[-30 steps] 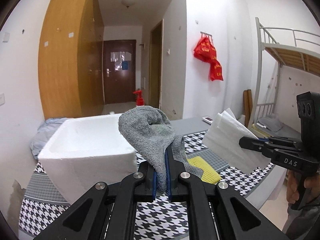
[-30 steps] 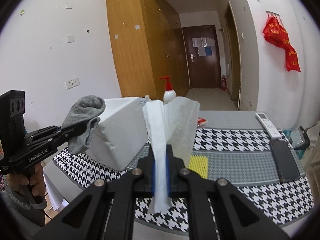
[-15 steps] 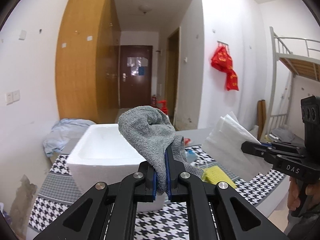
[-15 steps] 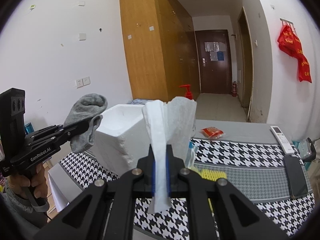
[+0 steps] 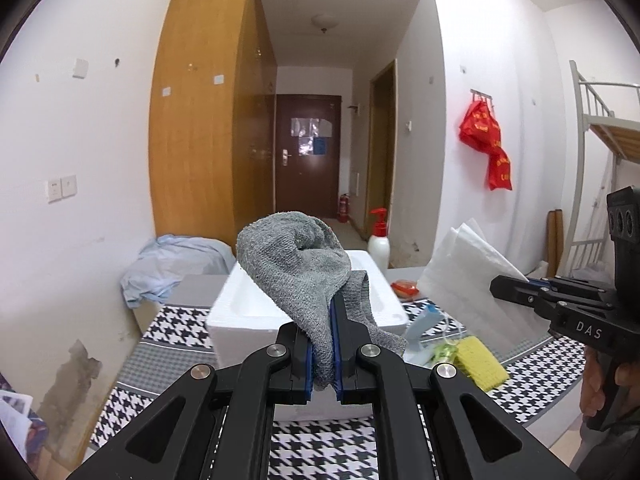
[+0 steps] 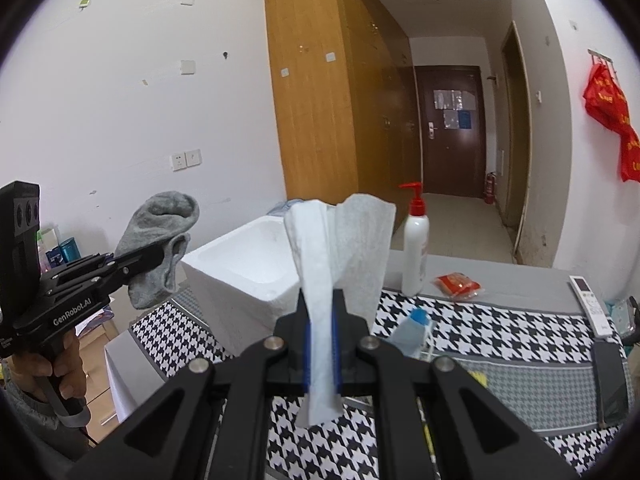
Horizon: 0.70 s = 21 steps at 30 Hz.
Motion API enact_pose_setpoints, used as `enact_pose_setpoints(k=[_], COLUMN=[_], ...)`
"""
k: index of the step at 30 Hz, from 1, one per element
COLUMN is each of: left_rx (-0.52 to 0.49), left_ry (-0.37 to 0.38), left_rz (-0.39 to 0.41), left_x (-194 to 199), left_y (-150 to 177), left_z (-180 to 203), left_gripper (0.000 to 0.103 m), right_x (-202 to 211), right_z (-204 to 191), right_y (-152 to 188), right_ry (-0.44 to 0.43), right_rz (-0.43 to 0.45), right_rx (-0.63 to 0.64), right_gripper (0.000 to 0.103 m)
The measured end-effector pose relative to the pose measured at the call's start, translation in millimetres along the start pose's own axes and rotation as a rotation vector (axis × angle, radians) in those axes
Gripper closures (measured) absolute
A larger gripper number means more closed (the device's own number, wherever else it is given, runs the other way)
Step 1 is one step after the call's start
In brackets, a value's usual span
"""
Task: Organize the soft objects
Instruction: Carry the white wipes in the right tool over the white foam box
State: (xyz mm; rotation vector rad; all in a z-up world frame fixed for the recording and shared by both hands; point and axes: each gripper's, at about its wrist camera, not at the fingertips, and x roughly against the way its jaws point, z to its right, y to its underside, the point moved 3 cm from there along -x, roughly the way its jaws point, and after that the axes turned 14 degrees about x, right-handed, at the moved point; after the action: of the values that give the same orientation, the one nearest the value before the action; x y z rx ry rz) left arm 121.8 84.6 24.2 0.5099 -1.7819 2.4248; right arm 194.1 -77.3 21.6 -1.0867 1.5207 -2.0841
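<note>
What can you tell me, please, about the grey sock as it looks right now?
The sock is grey, ribbed knit, soft and slack. The left claw is shut on its middle, so it hangs in the air, touching nothing else. Its upper part bulges and folds over above the pads; the open cuff droops to one side, a short end hanging below. It is held in front of the white foam box, above the checked cloth.

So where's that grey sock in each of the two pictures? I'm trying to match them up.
Left wrist view: the grey sock sits dead centre, pinched in the left gripper, in front of the white foam box.
Right wrist view: the same sock is at the left edge, hanging from that gripper seen from the side.
Shared landmark: the red-pump white bottle beside the foam box.
</note>
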Motion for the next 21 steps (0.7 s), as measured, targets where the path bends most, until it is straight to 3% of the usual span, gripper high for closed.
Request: enact_pose_setpoints(k=[21], left_rx=[0.052], left_ry=[-0.139], left_rz=[0.037], left_x=[6.8], left_y=[-5.3], left_z=[-58.4], left_gripper=[0.096], right_x=[-48.2], right_z=[-26.8], right_y=[-43.1], right_ry=[-0.103], right_rz=[0.029], right_rx=[0.075], right_gripper=[0.092])
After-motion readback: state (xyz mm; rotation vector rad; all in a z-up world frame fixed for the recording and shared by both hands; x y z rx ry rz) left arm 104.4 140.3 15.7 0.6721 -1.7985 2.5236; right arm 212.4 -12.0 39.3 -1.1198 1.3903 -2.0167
